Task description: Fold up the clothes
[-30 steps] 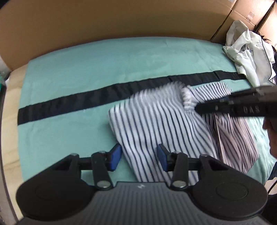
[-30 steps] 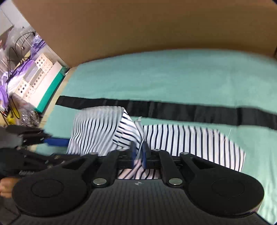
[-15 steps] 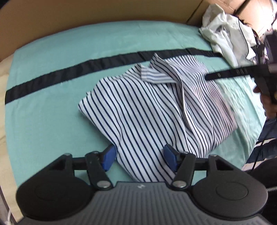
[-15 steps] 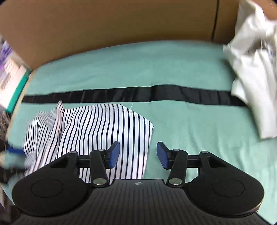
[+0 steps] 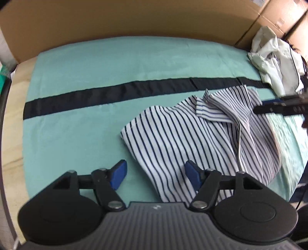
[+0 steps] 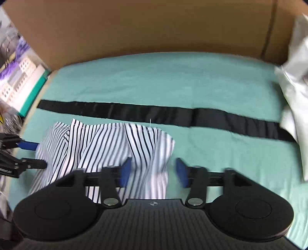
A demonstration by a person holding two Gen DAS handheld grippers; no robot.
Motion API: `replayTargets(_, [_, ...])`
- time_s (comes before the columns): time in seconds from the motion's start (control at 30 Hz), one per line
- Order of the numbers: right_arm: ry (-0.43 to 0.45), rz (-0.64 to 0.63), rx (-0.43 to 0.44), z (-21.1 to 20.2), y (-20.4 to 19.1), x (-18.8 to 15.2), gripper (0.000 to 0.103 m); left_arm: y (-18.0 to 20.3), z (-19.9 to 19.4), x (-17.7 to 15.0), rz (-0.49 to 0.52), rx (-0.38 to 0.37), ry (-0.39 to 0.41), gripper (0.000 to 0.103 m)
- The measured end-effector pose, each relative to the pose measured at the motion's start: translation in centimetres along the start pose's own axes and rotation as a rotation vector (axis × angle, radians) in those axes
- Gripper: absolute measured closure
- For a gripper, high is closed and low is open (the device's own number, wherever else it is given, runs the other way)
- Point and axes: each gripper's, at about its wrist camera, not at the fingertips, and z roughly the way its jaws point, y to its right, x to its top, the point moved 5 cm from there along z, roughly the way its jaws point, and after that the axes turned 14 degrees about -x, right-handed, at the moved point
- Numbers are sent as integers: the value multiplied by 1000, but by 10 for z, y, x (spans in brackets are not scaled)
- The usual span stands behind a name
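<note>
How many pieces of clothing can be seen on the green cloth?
2. The striped shirt lies near the front, between the two open grippers. A white garment is bunched at the far right edge, by the cardboard boxes. More items may be hidden under that pile.

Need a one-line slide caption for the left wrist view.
Open left tool hovers over a striped shirt lying on the teal cloth.

From my remote view: a makeshift work/storage room, not a home. Wooden table [image 5: 14, 107] under teal cloth [image 5: 115, 63], fenced by a cardboard sheet [image 6: 154, 28]; stacked cartons [image 5: 284, 17] behind it, white perforated racks [image 6: 17, 80] w/ misc. clutter at the left.
</note>
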Motion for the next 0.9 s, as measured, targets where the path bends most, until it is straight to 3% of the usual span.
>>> replayTargets(0.37, [-30,-65,-6,8,3,-6,42,22,33,23,51,45,13,36])
replayTargets(0.43, [-13,-130,-54,7,-10,-8,51,28,36,23,45,78,23,39])
replayTargets(0.5, [3,-181,-93,8,-21,-8,74,32,38,24,42,113,31,43])
replayTargets(0.57, [8,-187,-106,7,-24,-9,77,34,39,26,25,141,39,56])
replayTargets(0.7, [18,-157,-114,5,-18,-11,83,32,39,29,-47,165,62,72])
replayTargets(0.8, [15,-142,-135,3,-17,-12,85,32,38,30,-88,177,79,92])
replayTargets(0.83, [16,-140,-145,3,-18,-13,85,32,38,29,-94,183,83,103])
replayTargets(0.9, [16,-134,-164,3,-19,-14,87,32,36,28,-105,196,92,103])
